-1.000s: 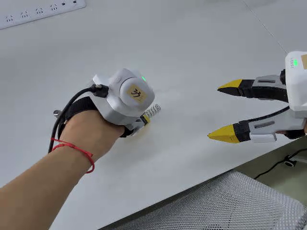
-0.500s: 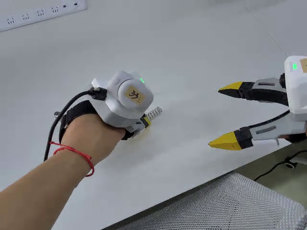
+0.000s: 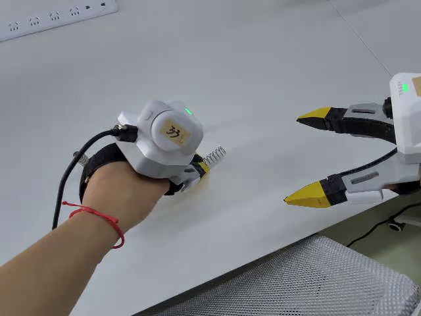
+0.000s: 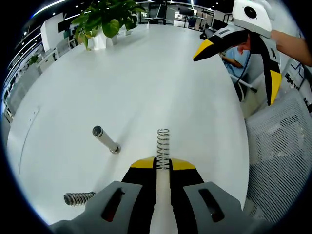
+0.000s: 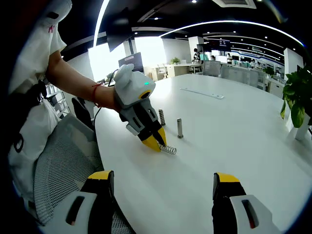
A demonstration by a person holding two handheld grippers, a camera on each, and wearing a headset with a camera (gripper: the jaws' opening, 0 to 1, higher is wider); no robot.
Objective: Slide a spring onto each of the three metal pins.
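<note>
The left gripper [image 4: 163, 163] is clamped on a spring [image 4: 163, 141]. The spring pokes forward past the yellow tips, close to the white table [image 3: 263, 59]. Just left of the jaws stands a pin wearing a spring [image 4: 78, 198]. A little beyond it, a bare pin [image 4: 106, 139] stands upright. The right gripper [image 3: 291, 153] hovers well apart to the right, above the table's edge, with its jaws wide apart and holding nothing. A power strip [image 3: 59, 14] lies at the far side.
</note>
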